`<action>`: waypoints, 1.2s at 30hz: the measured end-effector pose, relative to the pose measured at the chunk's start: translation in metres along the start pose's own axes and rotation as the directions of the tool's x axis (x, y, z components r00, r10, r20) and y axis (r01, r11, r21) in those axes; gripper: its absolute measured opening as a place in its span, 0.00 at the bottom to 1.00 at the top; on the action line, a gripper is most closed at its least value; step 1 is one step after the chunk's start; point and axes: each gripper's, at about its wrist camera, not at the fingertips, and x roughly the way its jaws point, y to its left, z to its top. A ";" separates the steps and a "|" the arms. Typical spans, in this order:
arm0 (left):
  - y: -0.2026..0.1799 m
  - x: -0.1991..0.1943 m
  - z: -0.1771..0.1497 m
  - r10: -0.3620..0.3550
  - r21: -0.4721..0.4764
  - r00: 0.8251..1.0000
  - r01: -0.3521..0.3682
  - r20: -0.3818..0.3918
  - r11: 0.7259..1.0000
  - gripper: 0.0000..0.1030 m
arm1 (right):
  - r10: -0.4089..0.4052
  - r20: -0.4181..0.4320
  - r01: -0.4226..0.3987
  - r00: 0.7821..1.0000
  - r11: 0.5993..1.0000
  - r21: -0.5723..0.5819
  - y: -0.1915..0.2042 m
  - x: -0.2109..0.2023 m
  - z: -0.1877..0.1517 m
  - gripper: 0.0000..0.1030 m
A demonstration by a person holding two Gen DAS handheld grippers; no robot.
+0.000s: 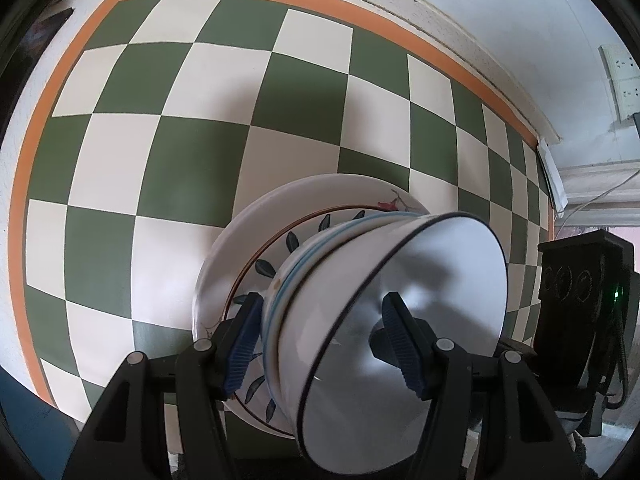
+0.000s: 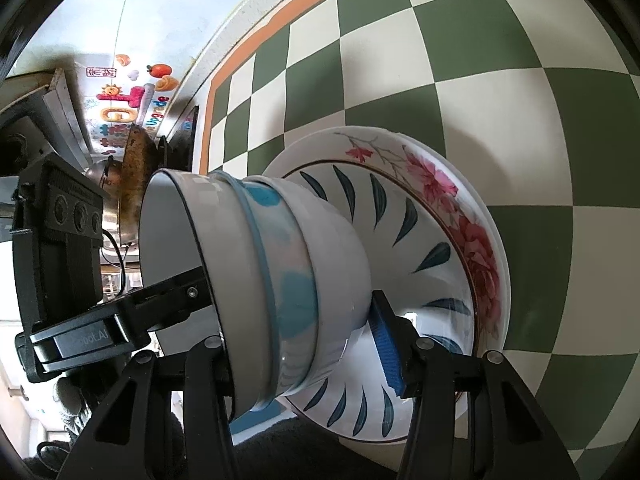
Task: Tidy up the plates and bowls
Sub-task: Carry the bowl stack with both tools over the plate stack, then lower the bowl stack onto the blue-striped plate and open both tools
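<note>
Mostly done, to judge by the single pile on the green-and-cream checked tablecloth with orange border [image 1: 120, 160]. At the bottom, a wide white plate with pink flowers on its rim [image 2: 476, 240]; nested on it, a white plate ringed with dark blue leaves [image 2: 400, 216]. On that, three bowls one inside another: a plain white ceramic bowl [image 2: 340, 248], then a white bowl with blue band and blue patches [image 2: 280, 248], then on top a white bowl with a thin dark rim [image 1: 420, 280]. No loose crockery elsewhere on the visible cloth, far or to either side.

Left gripper [image 1: 322, 336]: jaws set wide, one blue pad against the outside of the lower bowls just above the leaf plate, the other inside the top bowl. Pressing or merely straddling: cannot tell. Right gripper [image 2: 300, 352]: likewise spread across the bowl pile from the opposite side, one pad between the lowest bowl and the leaf plate, the other finger hidden behind the top rim; grip also impossible to tell.

Left to do, probably: settle or move the pile, then let go.
</note>
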 end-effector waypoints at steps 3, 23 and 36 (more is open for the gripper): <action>-0.004 -0.003 -0.002 0.020 0.019 1.000 -0.021 0.013 1.000 0.57 | -0.028 0.004 0.028 1.000 1.000 0.002 0.005 0.000 -0.002 0.53; -0.017 -0.096 -0.058 0.164 0.165 0.949 -0.214 0.269 0.963 0.64 | -0.318 0.298 0.354 0.900 0.933 -0.073 0.085 -0.088 -0.059 0.59; -0.032 -0.163 -0.139 0.186 0.088 0.846 -0.264 0.500 0.961 0.98 | -0.400 0.522 0.519 0.754 0.849 -0.099 0.144 -0.161 -0.156 0.94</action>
